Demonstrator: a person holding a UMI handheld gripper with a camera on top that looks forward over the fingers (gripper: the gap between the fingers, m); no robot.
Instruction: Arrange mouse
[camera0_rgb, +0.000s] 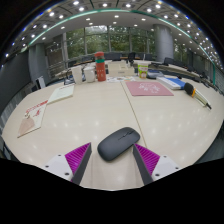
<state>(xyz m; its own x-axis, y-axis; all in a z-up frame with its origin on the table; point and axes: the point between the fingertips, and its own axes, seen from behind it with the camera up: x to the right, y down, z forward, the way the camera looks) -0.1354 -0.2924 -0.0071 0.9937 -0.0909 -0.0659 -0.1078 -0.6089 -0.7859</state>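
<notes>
While the gripper (112, 160) hung low over the table (150, 115), its fingers stood wide apart, with the mouse (118, 142) lying just ahead of them and roughly on their midline. Nothing was held: the mouse rested on the table by its own weight, with clear gaps to both magenta pads (78, 155). That spread looked chosen to straddle the mouse's width, so the next move likely called for sliding forward around it before closing. The mouse lay at a slant, its narrower end pointing away and to the right, which could make a square grip harder.

Pale and smooth, the tabletop was large and bare around the mouse. Further off lay a pink mat (148, 88), some papers (32, 116) to the left, a white booklet or folder (62, 94), and a red-topped container (100, 68) near the far edge; other small items there were too small to name, perhaps stationery. Beyond stood an office room with tall windows and rows of ceiling lights.
</notes>
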